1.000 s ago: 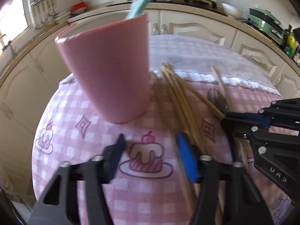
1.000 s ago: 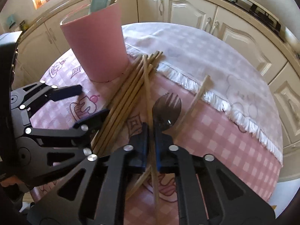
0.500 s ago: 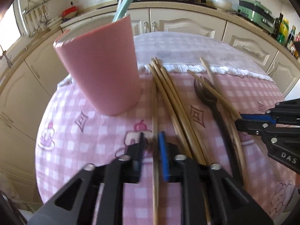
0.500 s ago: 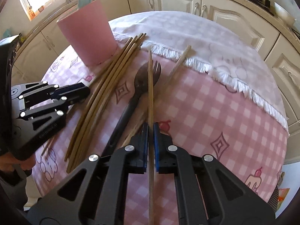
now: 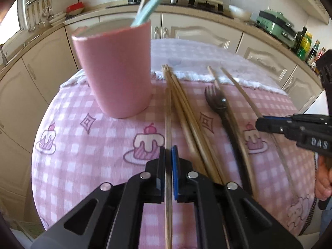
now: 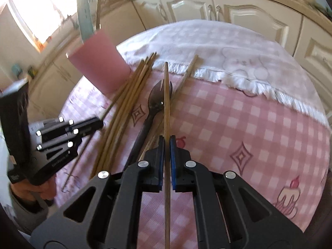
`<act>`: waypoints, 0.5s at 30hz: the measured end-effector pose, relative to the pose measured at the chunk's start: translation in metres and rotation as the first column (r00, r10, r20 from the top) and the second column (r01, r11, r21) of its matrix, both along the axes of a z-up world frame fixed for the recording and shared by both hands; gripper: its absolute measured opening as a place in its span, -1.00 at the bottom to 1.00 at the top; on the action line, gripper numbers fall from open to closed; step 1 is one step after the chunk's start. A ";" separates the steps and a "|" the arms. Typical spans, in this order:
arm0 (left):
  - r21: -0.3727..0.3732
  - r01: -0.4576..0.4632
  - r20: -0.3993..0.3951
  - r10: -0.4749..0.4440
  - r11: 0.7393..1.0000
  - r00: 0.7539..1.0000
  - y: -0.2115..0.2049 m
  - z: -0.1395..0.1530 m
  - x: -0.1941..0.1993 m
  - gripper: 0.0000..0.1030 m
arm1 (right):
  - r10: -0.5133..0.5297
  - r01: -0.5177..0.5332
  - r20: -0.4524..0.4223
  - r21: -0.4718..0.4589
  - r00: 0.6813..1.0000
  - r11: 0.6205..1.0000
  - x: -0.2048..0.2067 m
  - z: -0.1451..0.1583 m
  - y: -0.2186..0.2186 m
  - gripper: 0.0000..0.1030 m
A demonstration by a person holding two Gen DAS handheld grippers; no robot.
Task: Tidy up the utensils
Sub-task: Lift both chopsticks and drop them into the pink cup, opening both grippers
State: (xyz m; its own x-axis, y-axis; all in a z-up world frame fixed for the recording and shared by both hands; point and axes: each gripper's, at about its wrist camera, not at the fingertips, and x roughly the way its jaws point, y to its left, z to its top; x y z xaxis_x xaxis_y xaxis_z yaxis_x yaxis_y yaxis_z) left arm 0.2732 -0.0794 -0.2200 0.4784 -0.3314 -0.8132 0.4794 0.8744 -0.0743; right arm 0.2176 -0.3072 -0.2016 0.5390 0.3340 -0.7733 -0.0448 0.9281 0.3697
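Between the jaws of the left gripper runs a single wooden chopstick, pinched tight between the black pad and the blue pad, its length pointing straight ahead toward the far side of the table; just right of it lies a bundle of chopsticks flat on the checked pink tablecloth, their far tips close together near a white fringed cloth; left of the held stick stands a pink cup, upright, with a pale blue handle and a thin stick leaning out of its mouth; further right lies a dark fork, tines away from the camera, with one loose chopstick alongside its handle.

The right gripper likewise has its jaws closed on a chopstick of its own, which passes over the tines of the fork in that view, though whether it touches them I cannot tell; seen from the left wrist, the right gripper sits at the right edge, its stick slanting toward the fringe; another loose chopstick lies just right of the fork, its tip on the fringed cloth; the bundle fans out to the left, reaching the foot of the cup; the left gripper shows low at the left; cream kitchen cabinets ring the table.
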 end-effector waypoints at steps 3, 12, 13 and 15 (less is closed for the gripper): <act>-0.055 0.002 0.036 0.000 0.999 0.999 0.008 0.014 -0.014 -0.89 | -0.047 0.041 0.070 0.078 0.996 0.996 -0.009 0.011 -0.010 -0.89; -0.219 0.001 0.220 0.048 0.976 0.974 0.040 0.059 -0.053 -0.89 | -0.102 0.064 0.271 0.147 0.957 0.987 -0.020 0.053 -0.007 -0.89; -0.242 0.001 0.250 0.061 0.970 0.966 0.045 0.066 -0.057 -0.89 | -0.102 0.061 0.287 0.147 0.953 0.987 -0.020 0.058 -0.006 -0.89; -0.277 0.011 0.297 0.074 0.961 0.952 0.051 0.079 -0.063 -0.89 | -0.101 0.058 0.310 0.144 0.946 0.988 -0.020 0.065 -0.004 -0.89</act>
